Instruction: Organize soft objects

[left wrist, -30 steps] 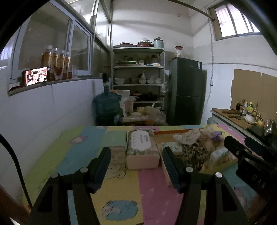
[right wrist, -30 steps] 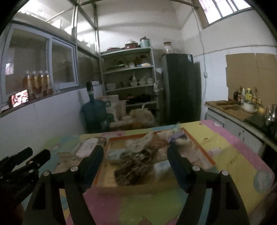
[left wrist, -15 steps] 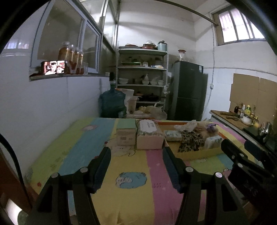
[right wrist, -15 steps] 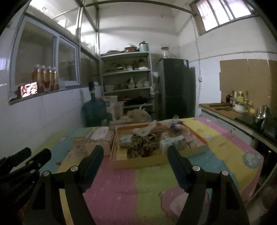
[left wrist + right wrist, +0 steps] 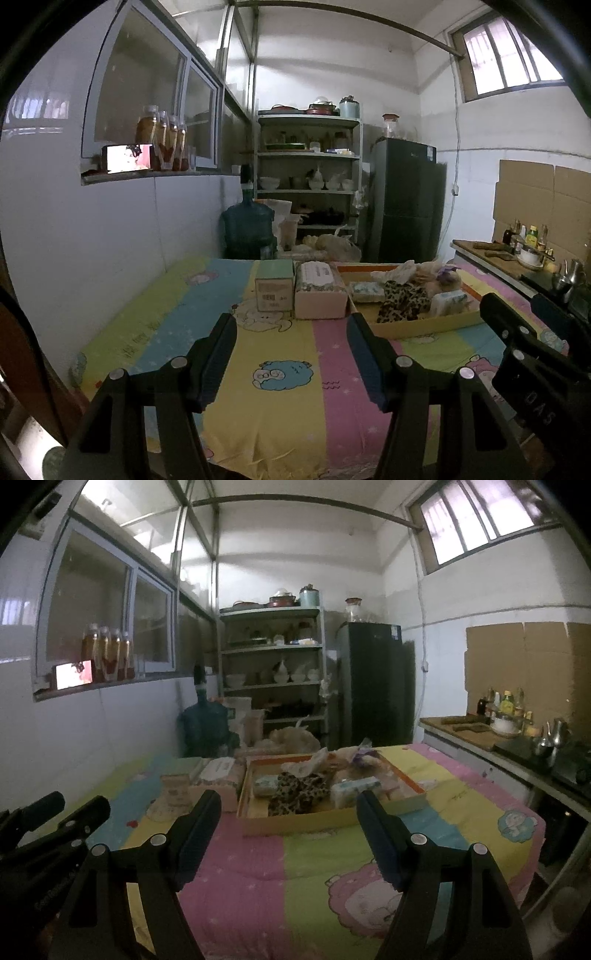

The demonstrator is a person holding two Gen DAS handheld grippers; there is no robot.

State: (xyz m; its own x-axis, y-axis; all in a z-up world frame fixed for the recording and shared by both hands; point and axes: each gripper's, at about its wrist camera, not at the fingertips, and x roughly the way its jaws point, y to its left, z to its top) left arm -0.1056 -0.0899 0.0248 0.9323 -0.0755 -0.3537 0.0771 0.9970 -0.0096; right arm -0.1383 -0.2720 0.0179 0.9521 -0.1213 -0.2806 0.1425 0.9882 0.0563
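Both tongs, left point(image 5: 291, 354) and right point(image 5: 288, 830), had pulled back from the cardboard tray point(image 5: 295, 821), standing apart and empty. Soft items lay in it, far on the tabletop point(image 5: 280, 406); the next reach should approach slowly.

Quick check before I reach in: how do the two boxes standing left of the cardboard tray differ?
The green-topped box is narrower and taller, with a plain green top and a barcode label on its front. The floral tissue box is wider and lower, with a white panel on top. The floral one stands next to the cardboard tray; the green-topped one is farther left. Both rest upright, side by side, on the quilt.
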